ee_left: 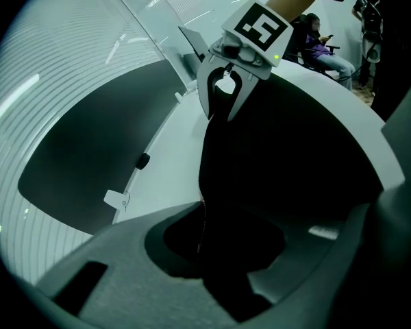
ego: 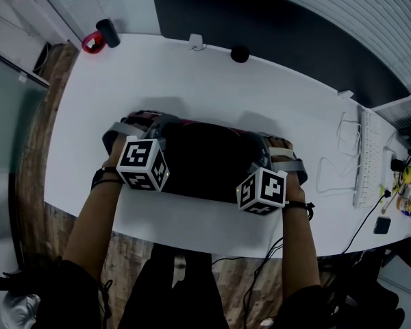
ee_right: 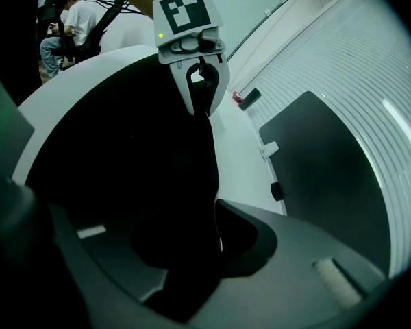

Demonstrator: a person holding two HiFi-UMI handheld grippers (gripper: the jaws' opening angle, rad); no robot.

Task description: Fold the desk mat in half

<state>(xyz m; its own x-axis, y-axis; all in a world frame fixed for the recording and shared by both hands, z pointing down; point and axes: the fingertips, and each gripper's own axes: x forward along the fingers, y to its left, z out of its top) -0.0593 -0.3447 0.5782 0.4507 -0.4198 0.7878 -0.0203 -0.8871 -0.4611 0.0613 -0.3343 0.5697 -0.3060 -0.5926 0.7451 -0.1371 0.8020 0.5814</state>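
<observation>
A white curved surface (ego: 192,74) fills most of the head view, with wood-patterned floor (ego: 48,129) showing past its left edge. Behind its far edge stands a broad black panel (ego: 274,33) against a ribbed white wall.

The desk mat (ego: 205,153), dark and nearly black, lies in the middle of the surface close to the near edge. It reads as a low, doubled-over hump running left to right, with a thin reddish strip along its far side. I cannot tell whether its halves lie flat on each other.

The person's two forearms reach in from below, one to each end of the mat. The left claw (ee_left: 222,252) is at the mat's left end. Its jaws stand slightly apart with the mat's edge running up between them, and the pads do not visibly press on it. The right claw (ee_right: 198,252) is at the mat's right end in the same state: jaws a little parted, the mat's edge between them, and a sliver of light beside the edge. Each claw's marker cube sits over the near rim of the mat, the left cube (ego: 144,164) and the right cube (ego: 262,190).

A white keyboard (ego: 370,156) lies at the far right of the surface, with looped white cables (ego: 332,177) just beside it. At the far left corner a black cylinder (ego: 109,33) touches a red ring (ego: 90,43). Along the far edge sit a small black round object (ego: 240,53) and a white clip (ego: 196,43).
</observation>
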